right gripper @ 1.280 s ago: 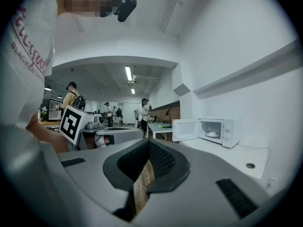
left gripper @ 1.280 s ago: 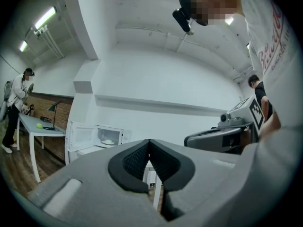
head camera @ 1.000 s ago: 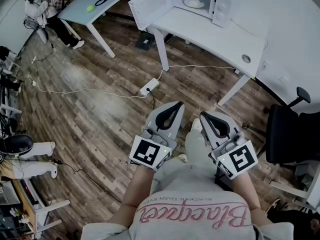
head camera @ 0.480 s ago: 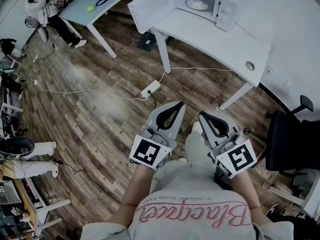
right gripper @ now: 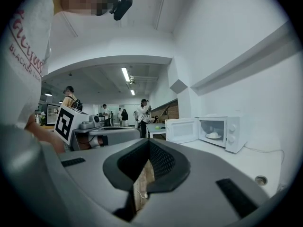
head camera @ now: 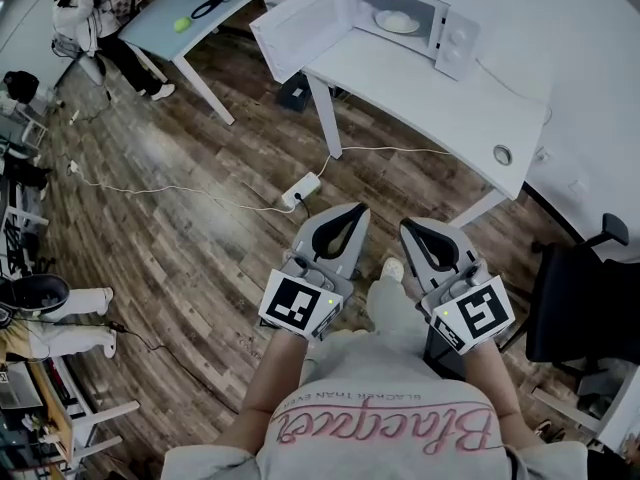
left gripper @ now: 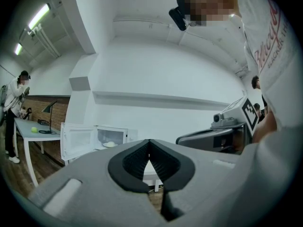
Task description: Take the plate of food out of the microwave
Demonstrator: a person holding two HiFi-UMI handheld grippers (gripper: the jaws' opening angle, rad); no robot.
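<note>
i held my left hand-held gripper (head camera: 352, 211) and my right hand-held gripper (head camera: 407, 226) side by side in front of my body, both pointing level toward 12 o'clock. the jaws of the left one were pressed together at the tips, with nothing between them. the jaws of the right one were also closed at the tips and had hold of nothing; only the wooden floor (head camera: 200, 248) showed through the slit lower down.

the microwave (head camera: 450, 38) stood at the far end of the white desk (head camera: 440, 93), about 12 o'clock from me and well apart from both hand-held grippers. its door (head camera: 300, 23) was swung wide open to the 10 o'clock side. the plate of food (head camera: 397, 21) was inside the microwave, lying flat on the bottom of the chamber, with a pale heap on it.

on the floor, between me and the desk, lay a white power strip (head camera: 300, 180) with its cable. a black chair (head camera: 575, 308) stood at my 3 o'clock. far off at 10 o'clock a person (head camera: 80, 18) stood near a second desk (head camera: 150, 30) with a green ball (head camera: 181, 21) on it.
</note>
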